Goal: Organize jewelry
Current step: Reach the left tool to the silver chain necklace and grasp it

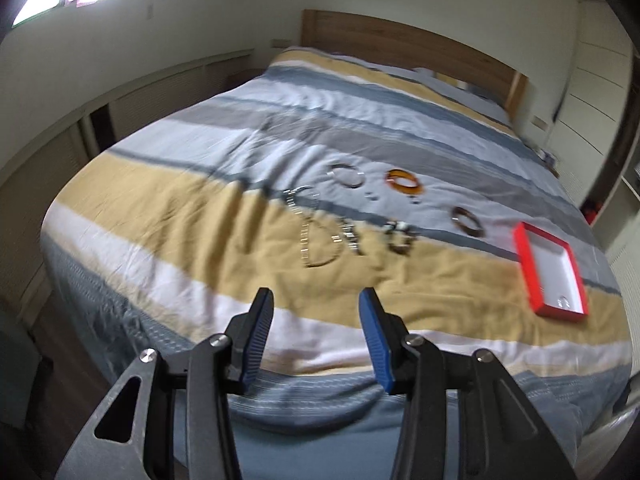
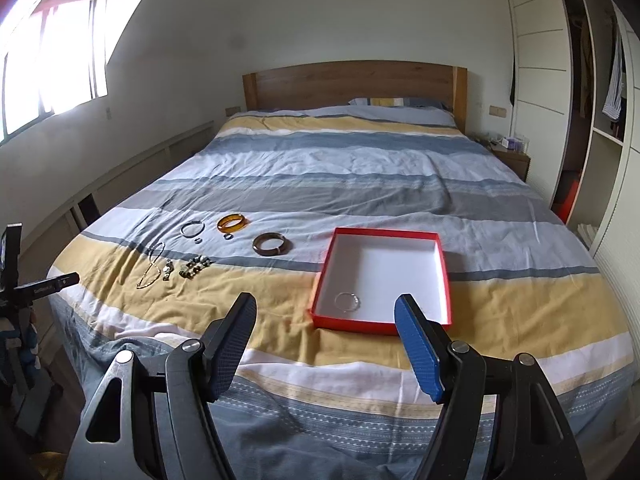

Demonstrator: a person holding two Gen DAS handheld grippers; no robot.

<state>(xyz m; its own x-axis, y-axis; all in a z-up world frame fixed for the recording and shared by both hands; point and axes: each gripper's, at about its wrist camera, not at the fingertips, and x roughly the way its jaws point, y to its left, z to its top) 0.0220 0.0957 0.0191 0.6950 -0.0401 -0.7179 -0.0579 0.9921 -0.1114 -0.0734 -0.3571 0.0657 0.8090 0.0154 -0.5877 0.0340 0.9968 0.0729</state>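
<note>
A red box with a white floor [image 2: 392, 272] lies on the striped bedcover [image 2: 320, 184], and a thin silver bracelet [image 2: 346, 301] rests in its near corner. To its left lie a brown bangle [image 2: 272, 244], an amber bangle [image 2: 232, 224], a silver bangle [image 2: 192, 229], a chain necklace [image 2: 154, 266] and a bead bracelet [image 2: 196, 268]. My right gripper [image 2: 326, 299] hangs open and empty before the box. The left wrist view is blurred. There my left gripper [image 1: 316, 294] is open and empty, short of the chain necklace [image 1: 308, 236], with the red box [image 1: 554, 268] to its right.
Two small rings [image 2: 197, 240] lie between the bangles. A wooden headboard [image 2: 352, 84] closes the far end. A nightstand [image 2: 512, 156] and an open wardrobe [image 2: 592, 120] stand on the right, low cabinets [image 2: 132, 172] on the left. A dark stand [image 2: 24, 288] is at the bed's left corner.
</note>
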